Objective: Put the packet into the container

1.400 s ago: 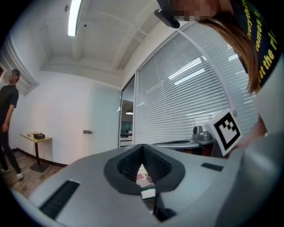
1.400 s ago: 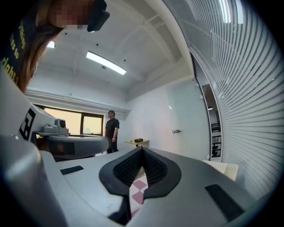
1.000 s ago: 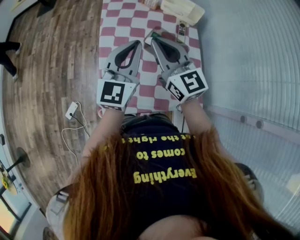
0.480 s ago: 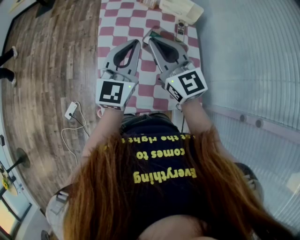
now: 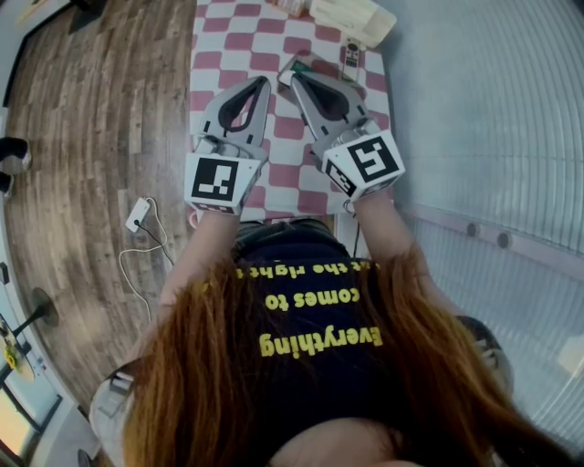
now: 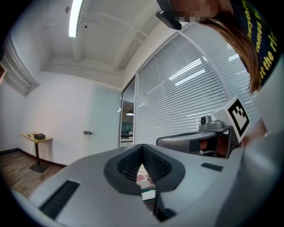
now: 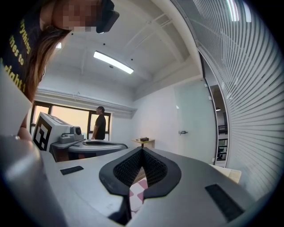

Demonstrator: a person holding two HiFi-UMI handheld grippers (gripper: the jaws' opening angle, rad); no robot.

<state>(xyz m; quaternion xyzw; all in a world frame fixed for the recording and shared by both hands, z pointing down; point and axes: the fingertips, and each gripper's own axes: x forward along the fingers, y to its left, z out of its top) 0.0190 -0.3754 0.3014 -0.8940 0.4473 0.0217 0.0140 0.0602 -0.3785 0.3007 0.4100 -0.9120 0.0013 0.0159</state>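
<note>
My left gripper (image 5: 266, 82) (image 6: 143, 146) and right gripper (image 5: 294, 75) (image 7: 142, 149) hover side by side over the red-and-white checkered table (image 5: 228, 36), tips pointing away from me. Both are shut with nothing between the jaws. A dark green packet (image 5: 316, 64) lies on the cloth just beyond the right gripper's tip, mostly hidden by it. A green and white bit of the packet (image 6: 148, 193) shows under the left jaws. The cream container (image 5: 356, 20) (image 7: 228, 173) stands at the table's far right corner.
A small remote (image 5: 352, 57) lies between the packet and the container. A white power strip (image 5: 139, 215) with its cord sits on the wooden floor to the left. Blinds (image 5: 493, 109) line the right side. A person (image 7: 100, 123) stands far off by a window.
Both grippers have hardly moved; the left one has drifted slightly to the left. A person's feet at the left edge have moved down the floor.
</note>
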